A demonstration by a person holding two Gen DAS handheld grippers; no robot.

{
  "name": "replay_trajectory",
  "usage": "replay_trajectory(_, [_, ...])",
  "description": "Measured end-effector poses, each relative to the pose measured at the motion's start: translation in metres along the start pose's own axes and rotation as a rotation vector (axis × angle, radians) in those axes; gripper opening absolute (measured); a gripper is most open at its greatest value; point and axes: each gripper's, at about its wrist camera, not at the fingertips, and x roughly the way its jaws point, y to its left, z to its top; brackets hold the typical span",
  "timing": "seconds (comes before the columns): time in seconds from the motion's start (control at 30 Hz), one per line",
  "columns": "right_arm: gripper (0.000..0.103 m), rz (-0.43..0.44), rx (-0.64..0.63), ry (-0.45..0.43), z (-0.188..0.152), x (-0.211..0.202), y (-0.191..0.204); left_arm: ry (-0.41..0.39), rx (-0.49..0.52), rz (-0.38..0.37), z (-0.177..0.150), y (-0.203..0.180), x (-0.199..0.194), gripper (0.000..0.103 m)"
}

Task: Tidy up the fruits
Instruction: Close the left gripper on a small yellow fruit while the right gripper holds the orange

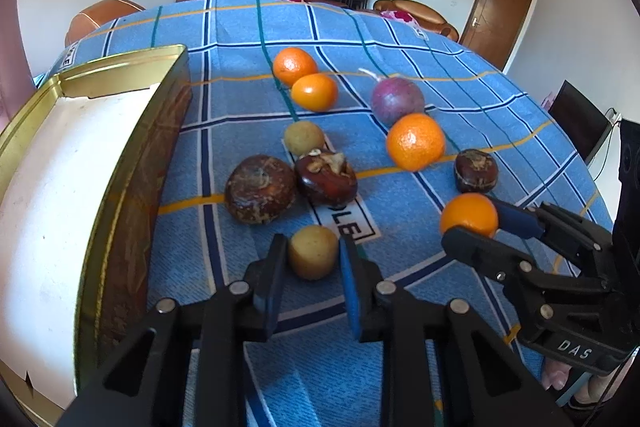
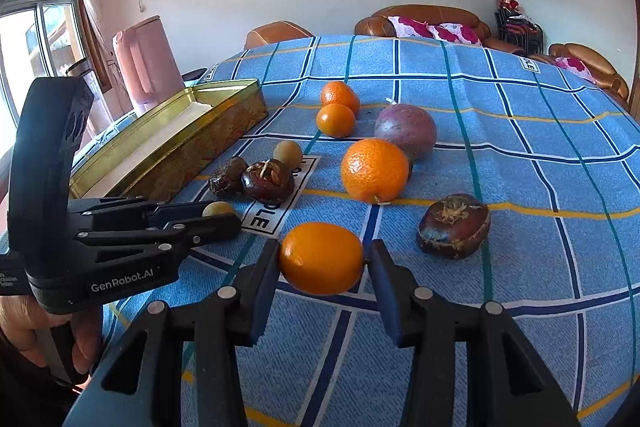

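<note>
My left gripper (image 1: 313, 242) is shut on a small tan round fruit (image 1: 313, 253) that rests on the blue checked cloth (image 1: 400, 211). To its right, my right gripper (image 2: 324, 250) is shut on a small oval orange fruit (image 2: 322, 258), also low on the cloth. Beyond them lie three more orange fruits (image 1: 416, 141), a purple fruit (image 1: 397, 99), three dark brown fruits (image 1: 260, 189) and a second tan fruit (image 1: 304, 137). An open gold tin (image 1: 120, 163) with a white inside stands at the left.
The tin's tall side wall (image 2: 172, 163) runs close beside the left gripper (image 2: 224, 215). A hand (image 2: 24, 327) holds that gripper's grip. Brown sofas (image 2: 420, 17) stand past the table's far edge, and a pink chair (image 2: 148, 59) stands behind the tin.
</note>
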Motion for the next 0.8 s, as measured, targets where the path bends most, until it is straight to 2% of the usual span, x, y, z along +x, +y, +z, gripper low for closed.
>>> replay_trajectory(0.33, [0.047, 0.01, -0.033, -0.054, -0.003, -0.009, 0.006, -0.082, 0.067, 0.028, -0.007, -0.008, -0.017, 0.027])
replay_trajectory(0.8, [0.047, 0.015, -0.068, -0.116, -0.006, -0.02, 0.012, -0.194, 0.1, 0.054, -0.012, -0.016, -0.036, 0.027])
